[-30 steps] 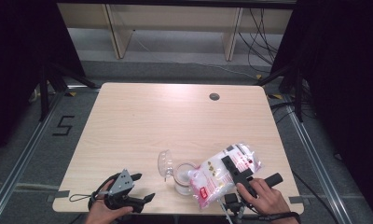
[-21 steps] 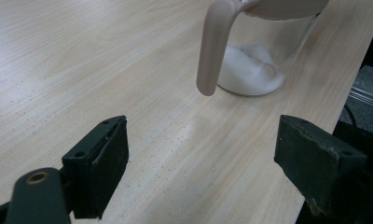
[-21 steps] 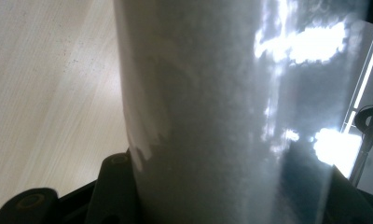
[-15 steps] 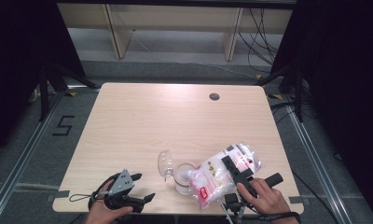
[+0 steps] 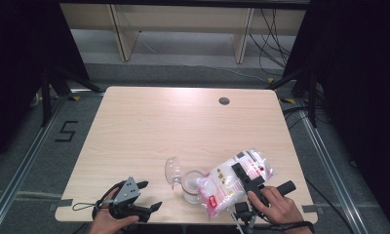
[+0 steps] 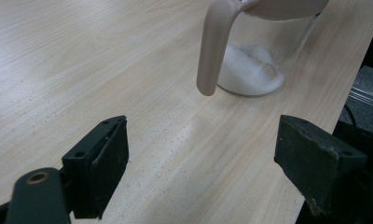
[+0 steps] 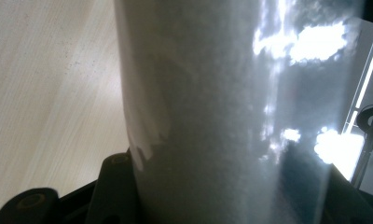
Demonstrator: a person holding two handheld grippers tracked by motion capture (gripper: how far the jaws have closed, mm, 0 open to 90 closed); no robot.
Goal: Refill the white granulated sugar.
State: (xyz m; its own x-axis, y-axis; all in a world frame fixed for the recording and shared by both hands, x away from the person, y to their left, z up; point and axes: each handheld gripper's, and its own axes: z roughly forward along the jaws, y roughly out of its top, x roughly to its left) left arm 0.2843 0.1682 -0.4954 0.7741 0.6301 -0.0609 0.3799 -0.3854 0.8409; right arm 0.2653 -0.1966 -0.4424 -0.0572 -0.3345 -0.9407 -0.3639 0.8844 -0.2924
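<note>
the right hand-held gripper [image 5: 245,178] clamps a clear bag of white granules [image 5: 234,181] tilted over the glass jug [image 5: 190,185] near the bench [image 5: 183,122] front edge, while the left hand-held gripper [image 5: 146,195] rests wide apart beside it, holding nothing.

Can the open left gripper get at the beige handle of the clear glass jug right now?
Probably yes: the left gripper is open, the handle faces it, and only bare wooden table lies between.
</note>
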